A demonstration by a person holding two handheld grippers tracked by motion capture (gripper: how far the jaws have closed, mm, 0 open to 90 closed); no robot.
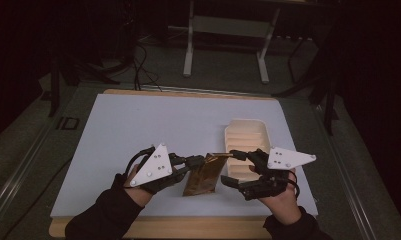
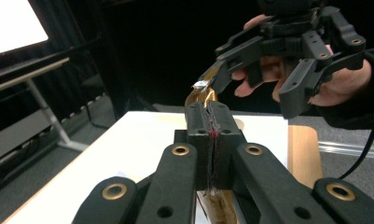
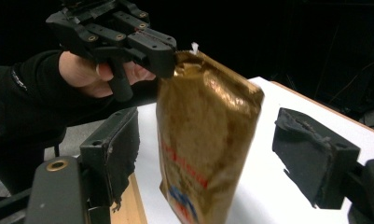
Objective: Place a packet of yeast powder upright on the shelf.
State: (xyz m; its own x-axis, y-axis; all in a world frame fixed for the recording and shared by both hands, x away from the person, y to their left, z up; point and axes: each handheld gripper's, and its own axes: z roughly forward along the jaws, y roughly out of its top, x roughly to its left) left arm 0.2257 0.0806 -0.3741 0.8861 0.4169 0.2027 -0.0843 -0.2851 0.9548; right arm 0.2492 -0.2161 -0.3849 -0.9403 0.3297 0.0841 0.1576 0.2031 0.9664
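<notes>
From the high view, your left gripper [image 1: 195,162] pinches the top edge of the shiny gold foil pouch [image 1: 204,175], which hangs above the white table top [image 1: 138,130] near its front edge, middle-right. Your right gripper [image 1: 235,170] sits just right of the pouch, jaws spread. Behind it lies a cream ribbed plastic tray [image 1: 248,137] towards the right edge. The back-left part of the table top is bare, so you have room there; its wooden rim [image 1: 188,227] shows along the front.

In the left gripper view, your left gripper [image 2: 211,116] has its black jaws pressed together on the pouch's thin crimped seam [image 2: 204,95]. Your right gripper [image 2: 264,74] hovers beyond, close to that seam's top corner.

In the right gripper view, the pouch [image 3: 203,135] shows its crinkled gold face with red and blue print, hanging upright between your right gripper's [image 3: 208,154] wide-spread padded jaws, touching neither pad. Your left gripper [image 3: 163,58] clamps the top corner.
</notes>
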